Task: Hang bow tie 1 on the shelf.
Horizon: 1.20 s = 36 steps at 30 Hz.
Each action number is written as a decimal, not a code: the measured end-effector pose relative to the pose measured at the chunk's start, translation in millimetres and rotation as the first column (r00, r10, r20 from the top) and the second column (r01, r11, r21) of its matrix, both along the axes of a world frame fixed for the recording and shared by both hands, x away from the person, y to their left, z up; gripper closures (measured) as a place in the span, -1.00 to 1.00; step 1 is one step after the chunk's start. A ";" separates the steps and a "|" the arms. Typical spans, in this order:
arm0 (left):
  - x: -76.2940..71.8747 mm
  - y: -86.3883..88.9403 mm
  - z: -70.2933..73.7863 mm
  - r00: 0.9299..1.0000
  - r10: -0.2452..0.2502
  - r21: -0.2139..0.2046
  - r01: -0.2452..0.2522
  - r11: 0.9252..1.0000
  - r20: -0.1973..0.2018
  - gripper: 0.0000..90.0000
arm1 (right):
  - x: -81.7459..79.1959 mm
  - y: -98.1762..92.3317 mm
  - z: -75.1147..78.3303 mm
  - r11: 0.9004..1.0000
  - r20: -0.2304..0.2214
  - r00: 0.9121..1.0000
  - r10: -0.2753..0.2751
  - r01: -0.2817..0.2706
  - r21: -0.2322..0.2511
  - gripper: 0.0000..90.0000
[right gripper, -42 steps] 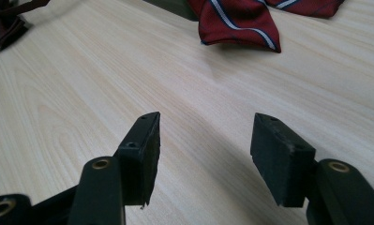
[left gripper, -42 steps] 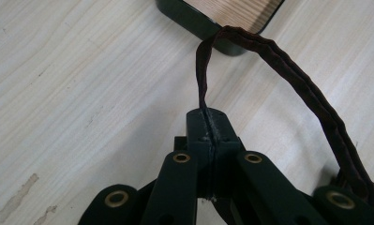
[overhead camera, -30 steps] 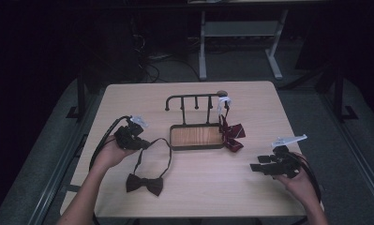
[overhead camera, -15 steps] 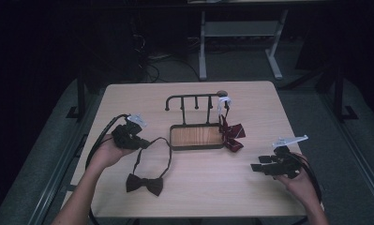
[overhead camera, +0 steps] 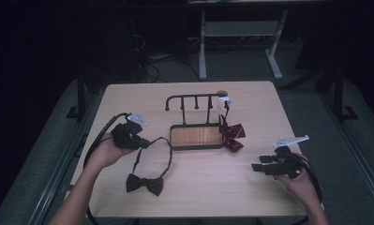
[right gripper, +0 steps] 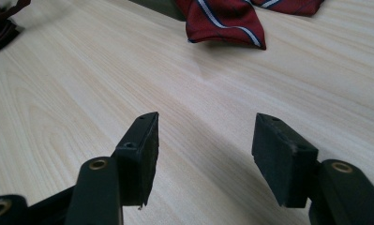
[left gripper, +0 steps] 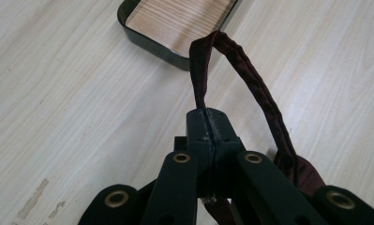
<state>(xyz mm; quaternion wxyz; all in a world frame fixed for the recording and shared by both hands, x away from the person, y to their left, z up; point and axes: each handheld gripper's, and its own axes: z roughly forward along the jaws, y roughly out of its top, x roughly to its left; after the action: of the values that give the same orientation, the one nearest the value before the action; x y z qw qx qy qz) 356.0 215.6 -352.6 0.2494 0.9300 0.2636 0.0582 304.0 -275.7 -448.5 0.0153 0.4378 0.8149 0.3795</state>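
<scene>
Now: left gripper (left gripper: 208, 123) | clamps strap (left gripper: 250, 79) | bow tie (overhead camera: 145, 183) below

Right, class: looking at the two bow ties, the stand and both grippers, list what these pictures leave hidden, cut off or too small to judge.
- Dark bow tie: in the left gripper view, its knot is hidden behind the left gripper, shut on its strap.
- Striped bow tie: cut off by the top edge of the right gripper view.
- White tag on the stand: too small to read in the high view.
- Right gripper: open, touching nothing.
</scene>
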 end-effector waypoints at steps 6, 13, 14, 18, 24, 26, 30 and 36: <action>-3.0 0.7 5.1 1.000 -0.007 0.001 0.007 1.000 0.003 0.99 | -0.1 0.1 -0.1 1.000 0.002 1.000 0.001 -0.001 0.001 -0.08; -7.2 1.0 14.5 1.000 -0.019 -0.002 0.019 1.000 0.017 0.99 | 0.2 0.7 -0.5 1.000 0.008 1.000 0.004 -0.004 0.001 -0.08; -7.6 1.1 16.2 1.000 -0.023 -0.001 0.023 1.000 0.019 0.99 | 0.2 0.8 -0.6 1.000 0.008 1.000 0.006 -0.006 -0.002 -0.08; -9.6 0.9 22.1 0.999 -0.027 -0.004 0.028 1.000 0.029 0.99 | 0.2 1.0 -0.6 1.000 0.007 1.000 0.007 -0.007 -0.003 -0.09; -12.8 -2.0 32.9 0.998 -0.040 -0.004 0.041 0.999 0.048 0.99 | 0.2 1.0 -0.6 1.000 0.008 1.000 0.007 -0.007 -0.003 -0.08; -13.6 -2.9 35.4 0.998 -0.042 -0.004 0.042 0.999 0.051 0.99 | 0.1 1.2 -0.6 1.000 0.008 1.000 0.006 -0.006 -0.003 -0.08; -14.3 -3.8 41.0 0.997 -0.057 -0.004 0.057 0.998 0.057 0.99 | 0.2 1.0 -0.6 1.000 0.007 1.000 0.007 -0.007 -0.003 -0.08; -15.9 -6.0 47.6 0.996 -0.063 -0.009 0.063 0.998 0.067 0.99 | 0.1 0.7 -0.7 1.000 0.008 1.000 0.007 -0.007 0.001 -0.09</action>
<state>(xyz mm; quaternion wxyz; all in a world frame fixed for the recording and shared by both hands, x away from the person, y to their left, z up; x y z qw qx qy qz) 340.1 209.6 -305.0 0.2649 0.9340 0.2261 0.0798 304.1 -275.0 -449.2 0.0171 0.4337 0.8162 0.3814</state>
